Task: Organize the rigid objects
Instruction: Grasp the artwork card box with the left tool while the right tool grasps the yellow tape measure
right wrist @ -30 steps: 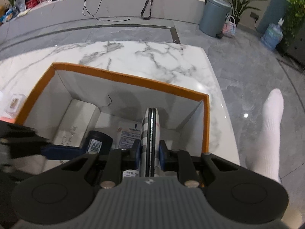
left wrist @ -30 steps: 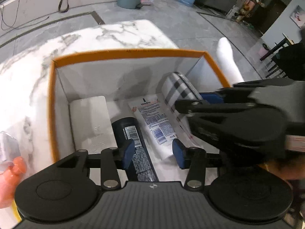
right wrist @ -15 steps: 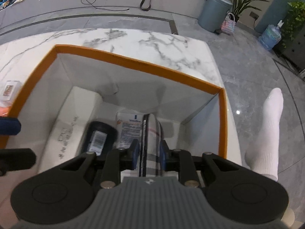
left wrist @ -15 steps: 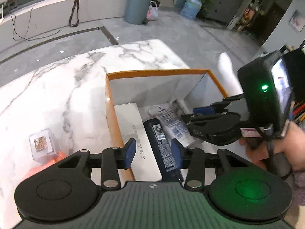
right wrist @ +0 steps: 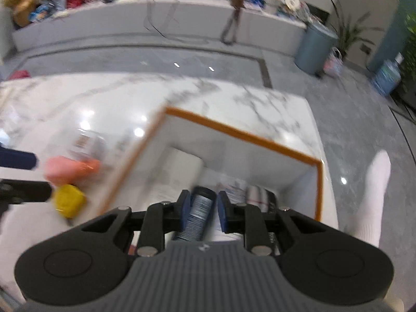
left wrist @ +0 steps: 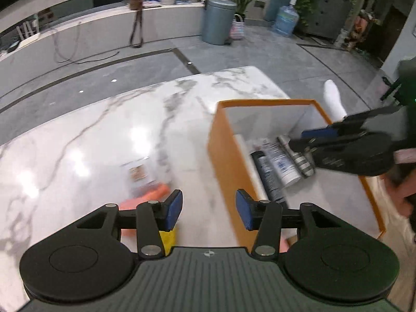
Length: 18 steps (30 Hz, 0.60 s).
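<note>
The left gripper (left wrist: 208, 209) hangs over the marble table (left wrist: 85, 140) with its blue-padded fingers spread wide and nothing between them, pointed forward and down at the bare stone just left of the orange-rimmed box (left wrist: 226, 161). Below and to the left of its fingers lie an orange-pink object (left wrist: 148, 197), a yellow object (left wrist: 168, 238) and a small clear packet (left wrist: 139, 174), all blurred and all outside the box. The right gripper (right wrist: 200, 209) is held above the box's near end, angled down into it, its fingers parted with a clear gap; from its own camera the dark tube (right wrist: 199, 213) lies in line between the pads, but I can't tell whether they touch it. From the left wrist view the right gripper (left wrist: 306, 140) reaches in over the right wall, and the person's hand (left wrist: 405, 189) behind it is partly in sight. Inside the box, side by side along its length, are a white flat box (left wrist: 249, 166) against the left wall, the dark tube (left wrist: 267, 176), a white lotion tube (left wrist: 282, 163) and a plaid case (left wrist: 299, 156) nearest the right gripper. A white-socked foot (left wrist: 334, 98) stands on the grey floor beyond the table's corner.
</note>
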### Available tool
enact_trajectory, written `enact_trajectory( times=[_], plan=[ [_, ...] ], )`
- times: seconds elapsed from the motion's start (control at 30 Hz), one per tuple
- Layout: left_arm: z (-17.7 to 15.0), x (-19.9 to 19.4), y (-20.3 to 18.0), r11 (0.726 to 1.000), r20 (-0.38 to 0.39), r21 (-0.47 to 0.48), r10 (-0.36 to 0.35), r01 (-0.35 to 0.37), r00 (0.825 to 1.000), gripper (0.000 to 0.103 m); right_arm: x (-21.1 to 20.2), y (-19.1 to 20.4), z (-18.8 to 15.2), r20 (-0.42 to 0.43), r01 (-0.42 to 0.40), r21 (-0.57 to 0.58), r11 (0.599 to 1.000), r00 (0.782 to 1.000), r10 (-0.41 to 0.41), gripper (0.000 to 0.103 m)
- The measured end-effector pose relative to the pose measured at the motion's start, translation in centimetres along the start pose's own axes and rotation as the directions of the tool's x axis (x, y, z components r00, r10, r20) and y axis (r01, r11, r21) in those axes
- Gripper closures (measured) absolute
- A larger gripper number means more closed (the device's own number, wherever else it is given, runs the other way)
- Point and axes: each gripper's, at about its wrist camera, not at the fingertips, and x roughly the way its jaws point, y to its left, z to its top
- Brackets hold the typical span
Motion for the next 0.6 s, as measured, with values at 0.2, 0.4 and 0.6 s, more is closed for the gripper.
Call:
enact_trajectory(
  times=[0.2,0.4,0.6],
  plan=[
    [-2.8,-1.9,2.1,0.999,-0.012,-0.007,0.036,-0.036,0.999,0.047,-3.5,5.3,0.2,0.061,-0.142,-0.094,0.985,0.987,0.148,0.081],
    [-7.0,-1.7,3.1,0.997,-0.065,0.073,0.029,-0.024,0.997,0.044,-2.7,11.8,-1.8,-0.027,-0.257,-0.28,0.925,0.965,0.26,0.078],
    [-10.2,0.3,3.4,0.992,-0.098,0.125,0.0,0.012,0.995,0.033,-0.2,15.2,-3.2,-0.117,-0.242,-0.397,0.885,0.97,0.213,0.068]
  ],
)
